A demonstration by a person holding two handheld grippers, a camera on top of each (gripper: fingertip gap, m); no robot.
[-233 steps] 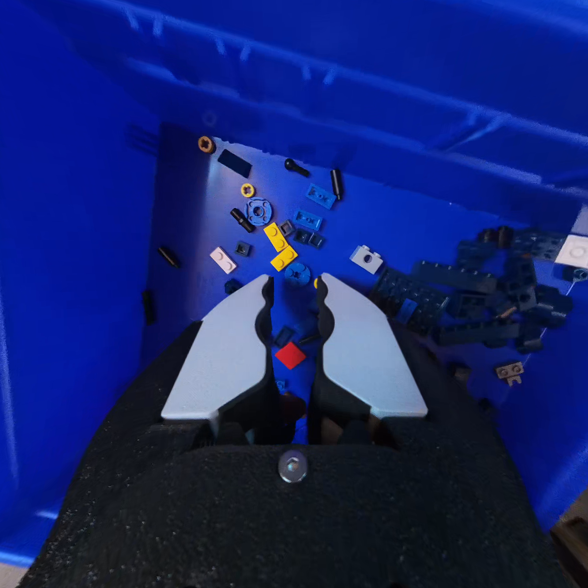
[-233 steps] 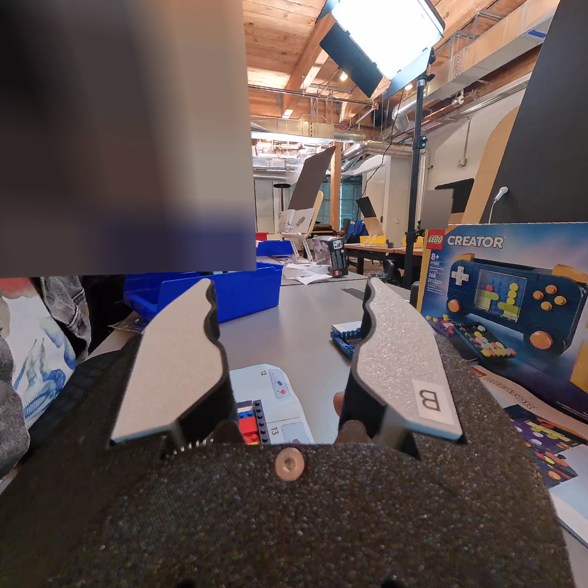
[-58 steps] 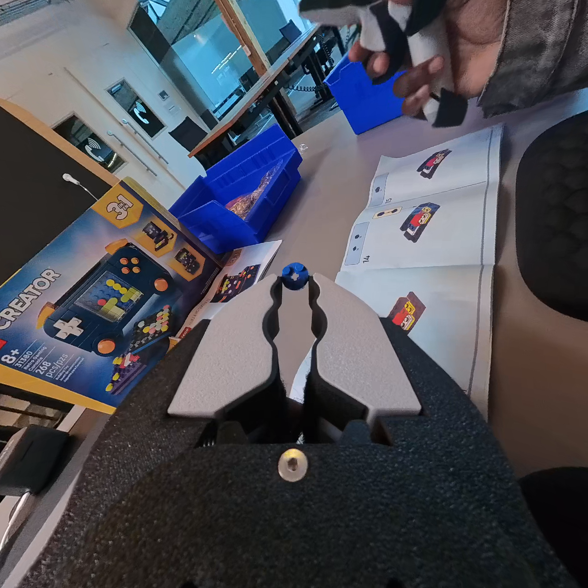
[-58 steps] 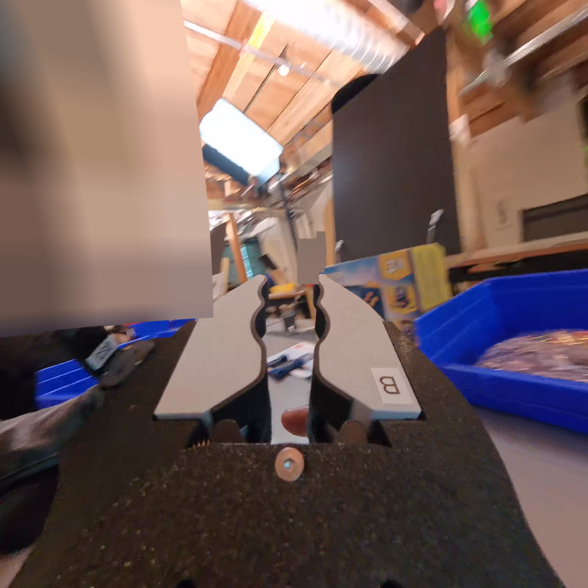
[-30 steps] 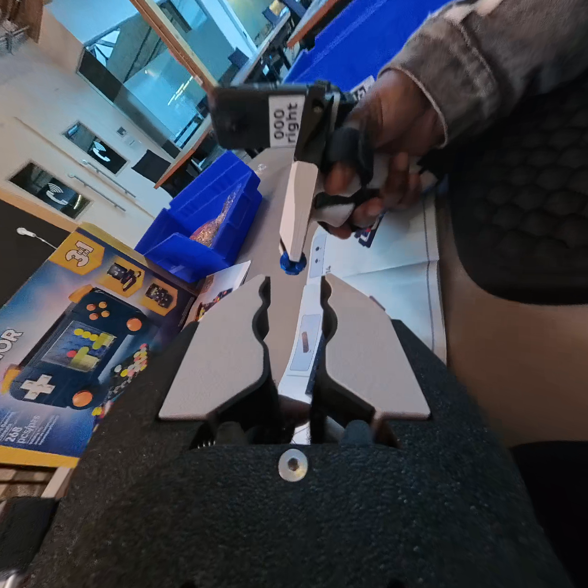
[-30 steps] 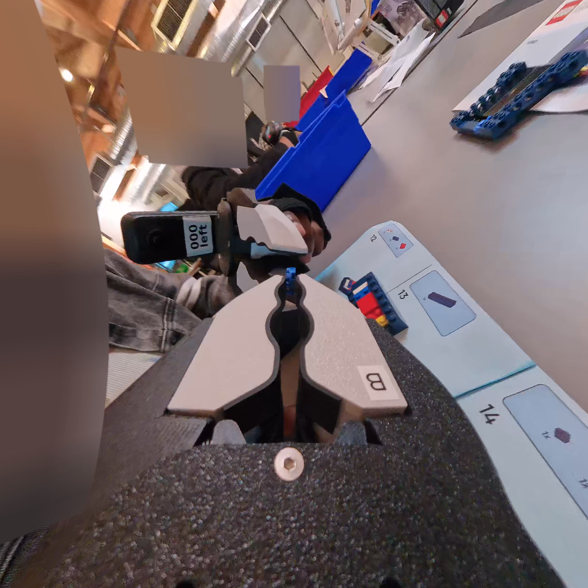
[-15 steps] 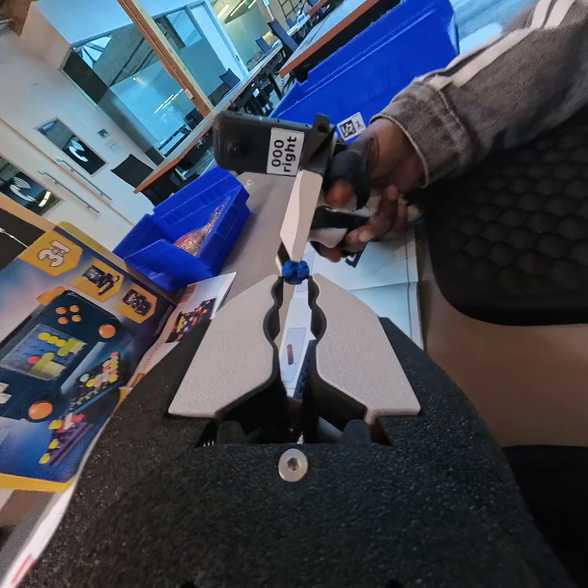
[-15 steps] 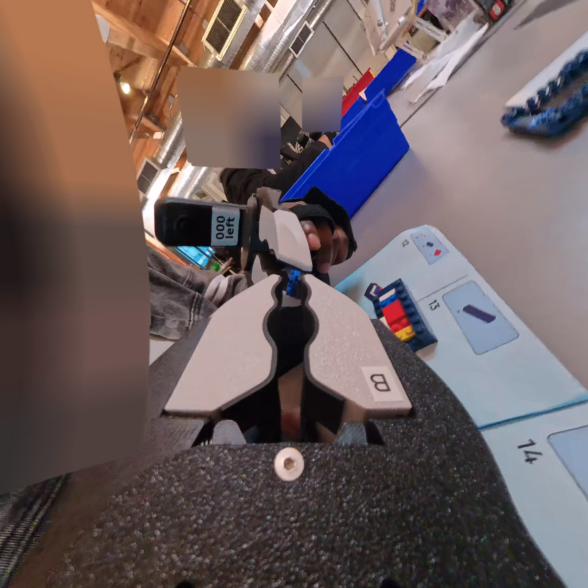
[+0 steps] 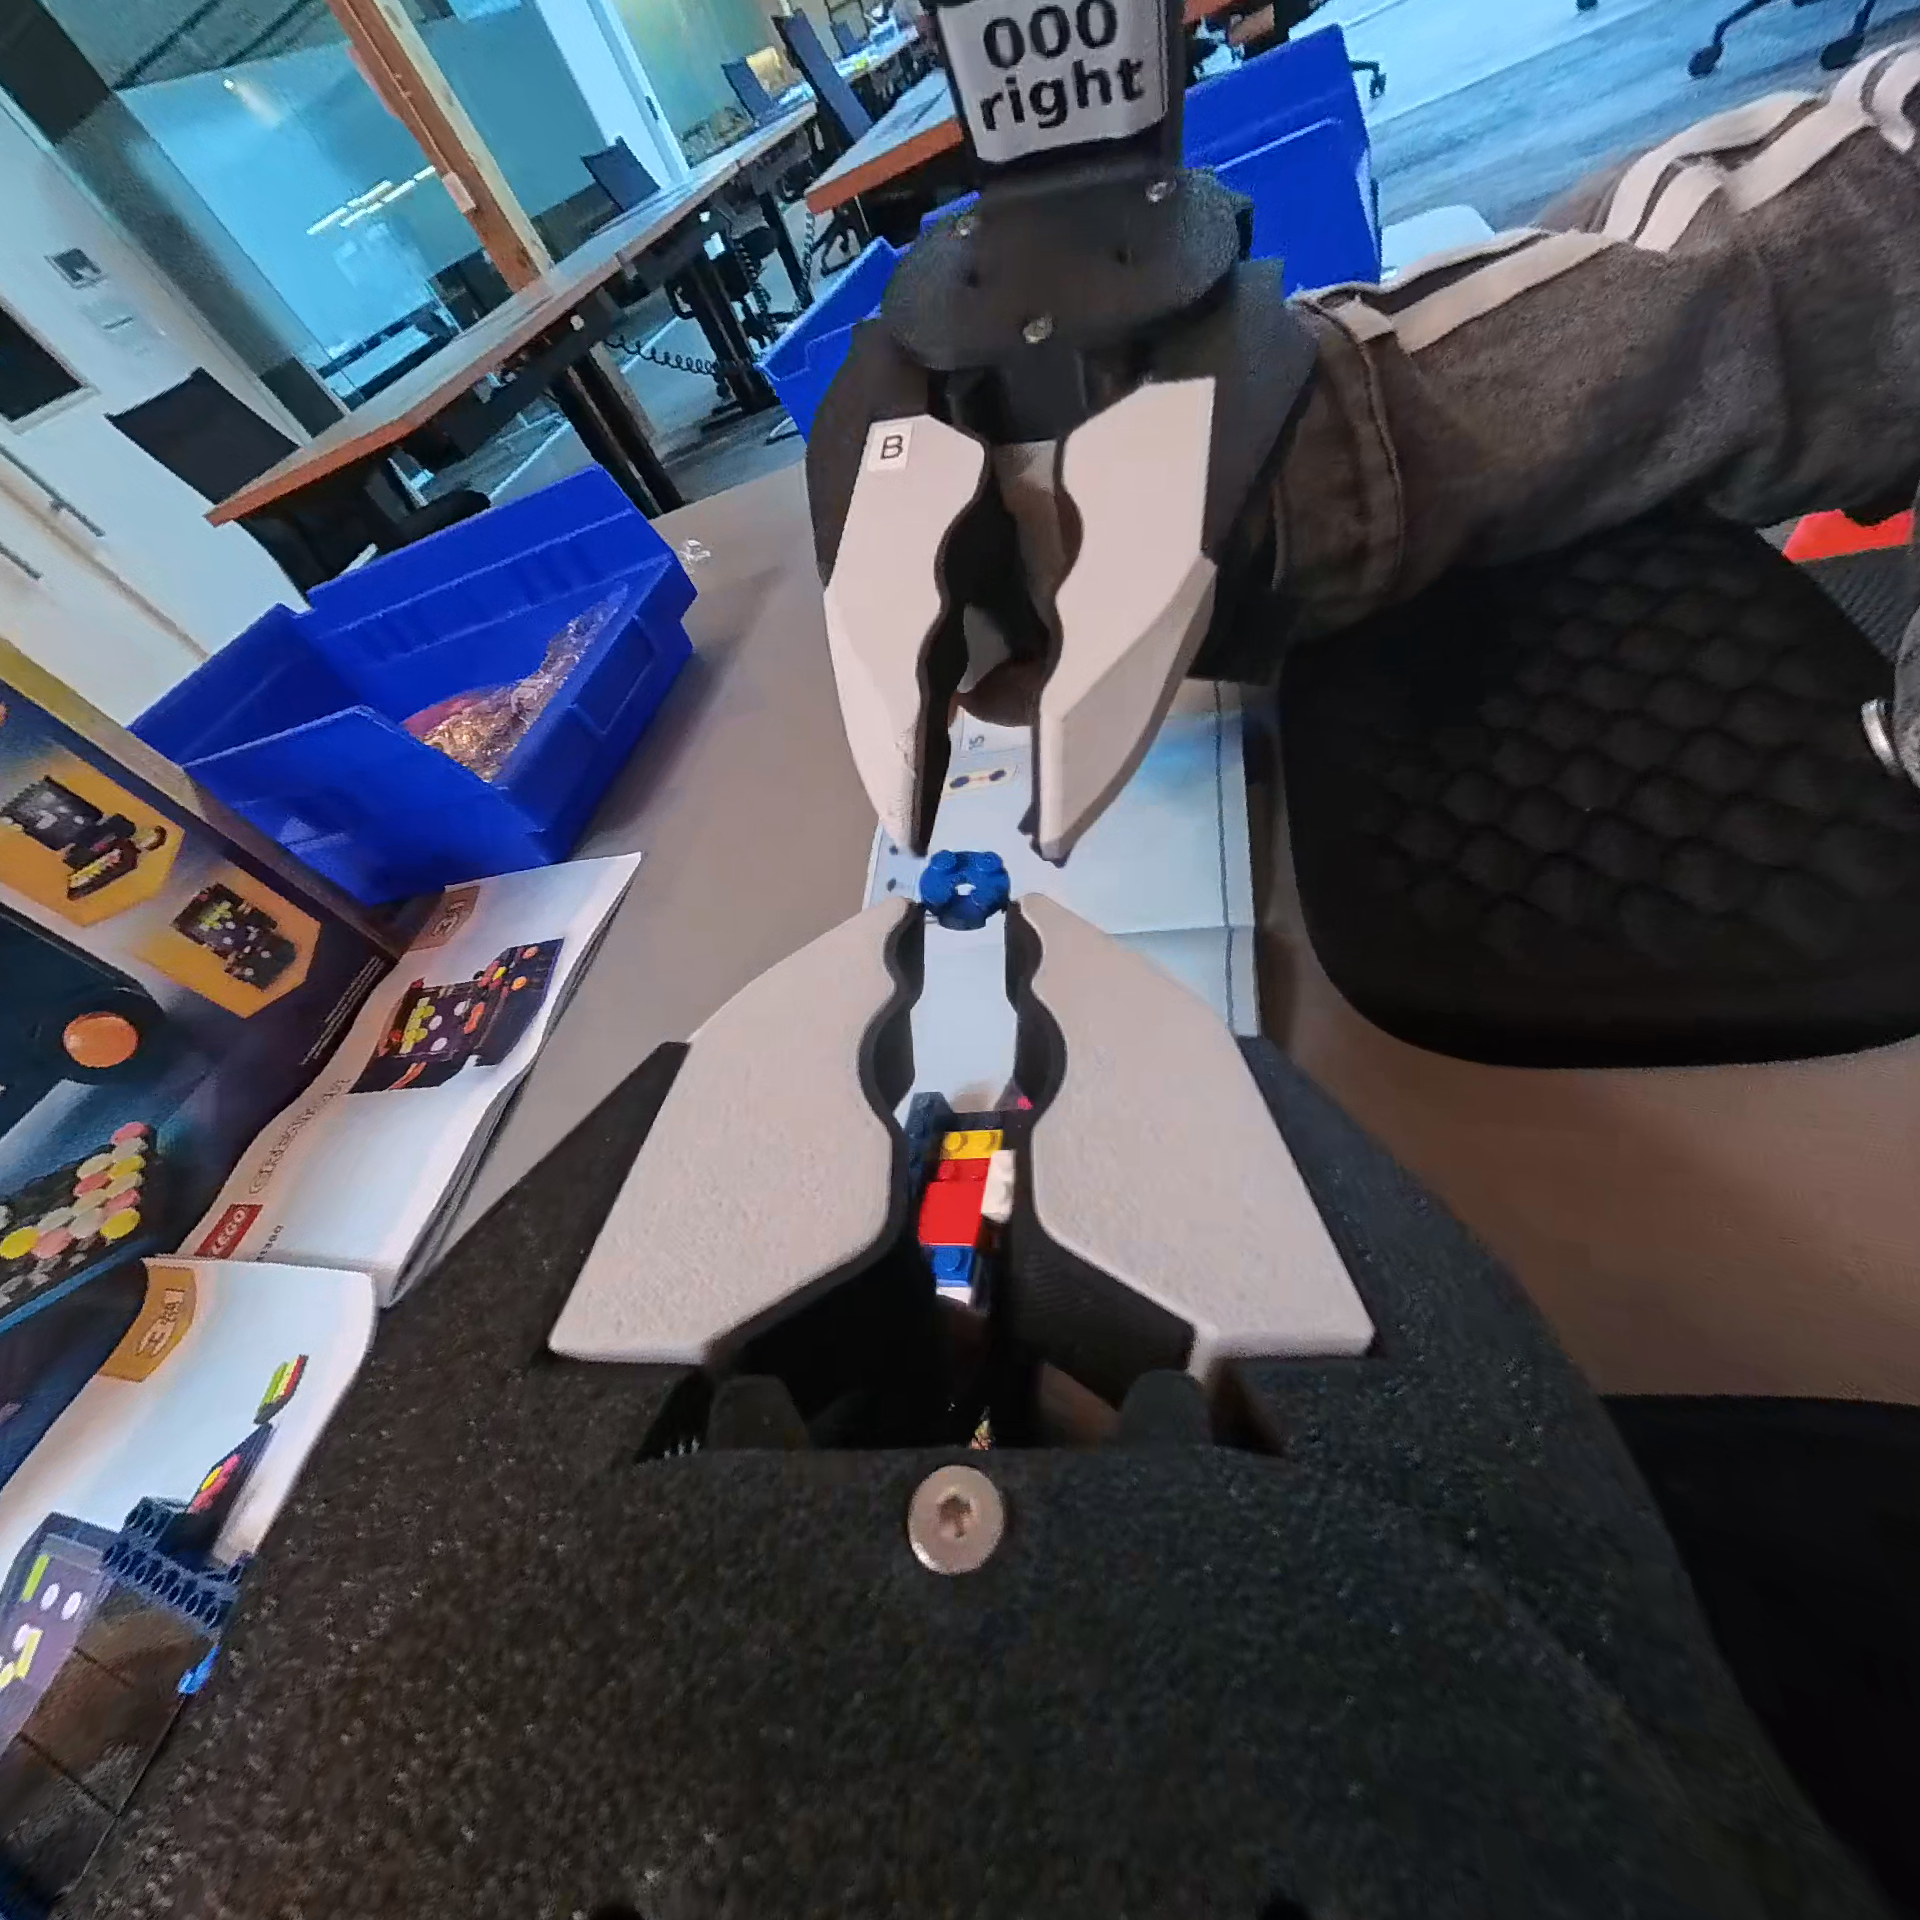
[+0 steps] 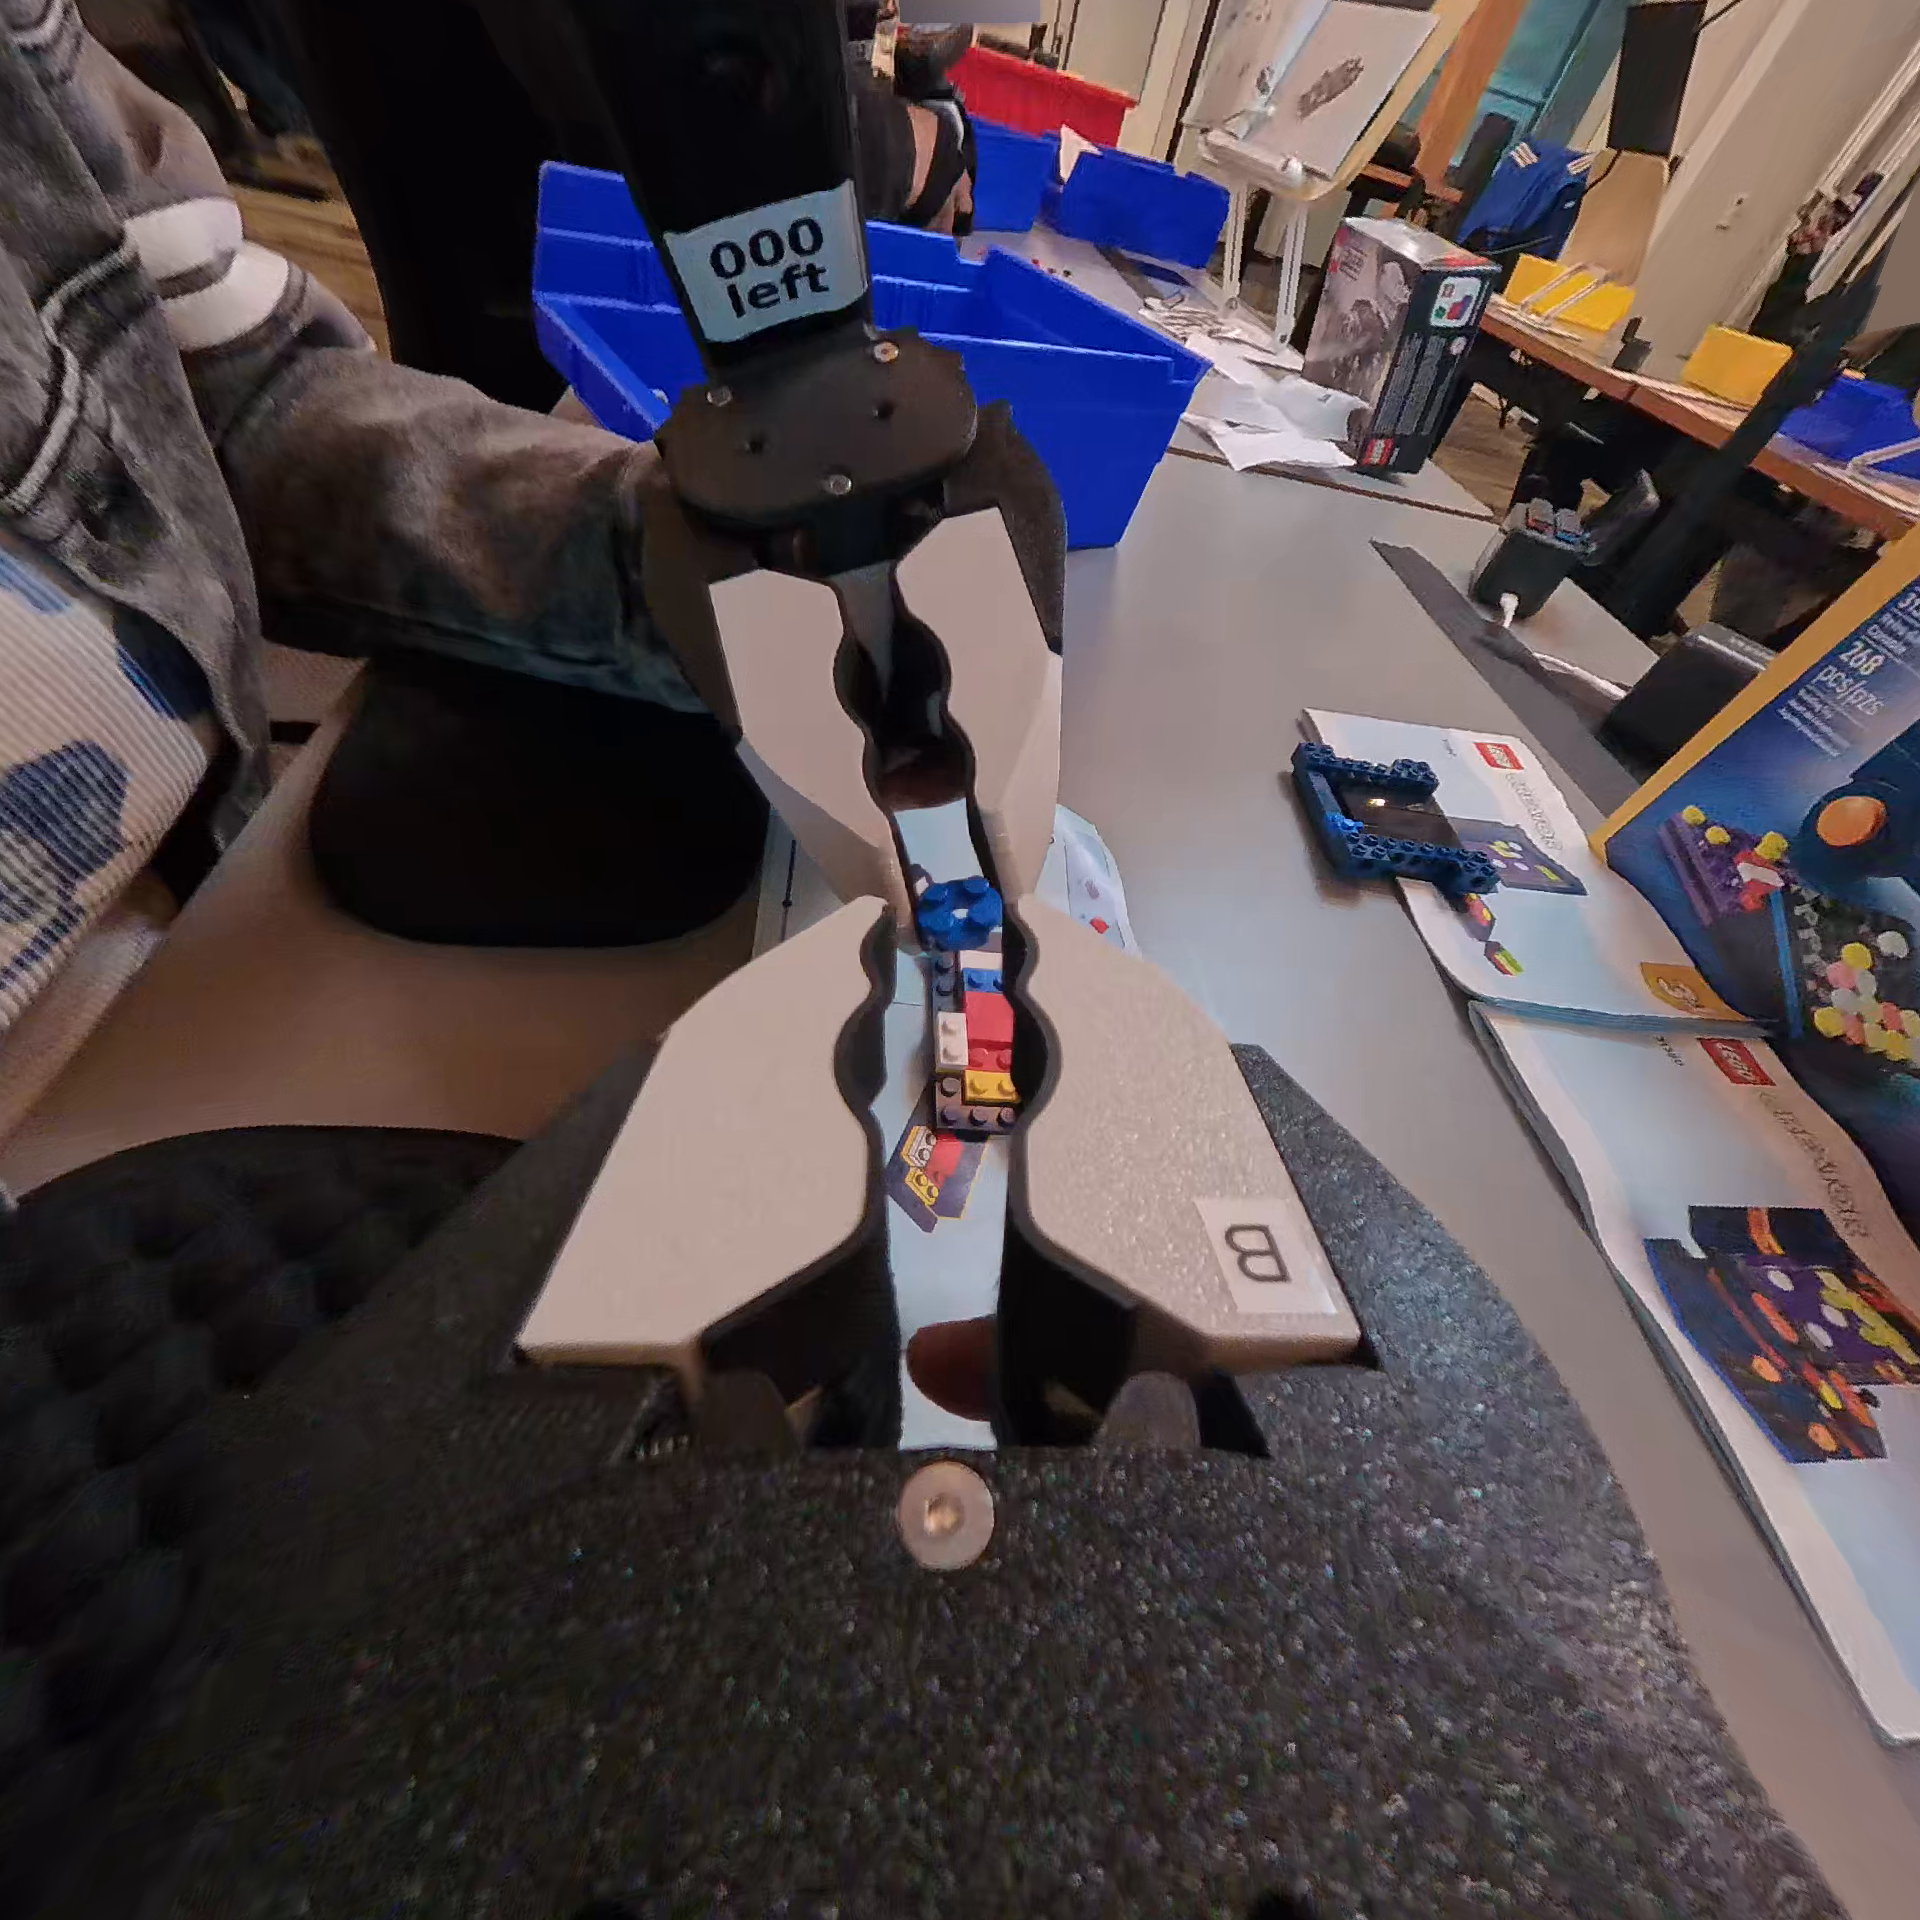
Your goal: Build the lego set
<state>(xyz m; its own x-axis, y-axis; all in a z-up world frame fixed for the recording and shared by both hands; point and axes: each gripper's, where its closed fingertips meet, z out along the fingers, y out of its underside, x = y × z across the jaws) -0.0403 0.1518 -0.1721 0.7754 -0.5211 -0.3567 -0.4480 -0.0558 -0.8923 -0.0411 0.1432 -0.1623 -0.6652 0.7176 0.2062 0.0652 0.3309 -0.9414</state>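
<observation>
One blue round brick [image 9: 964, 887] pinched at left claw [image 9: 962, 906] tips (right claw [image 9: 982, 847] parted above)

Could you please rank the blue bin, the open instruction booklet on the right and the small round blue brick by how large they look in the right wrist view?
1. Open instruction booklet, though nearness enlarges it.
2. Blue bin, farther off, so unsure against the booklet.
3. Round blue brick, clearly smallest.

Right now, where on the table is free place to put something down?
Bare grey tabletop lies between the blue bin and the blue brick frame. It is crowded at the booklets and under both grippers, around the small brick build.
</observation>
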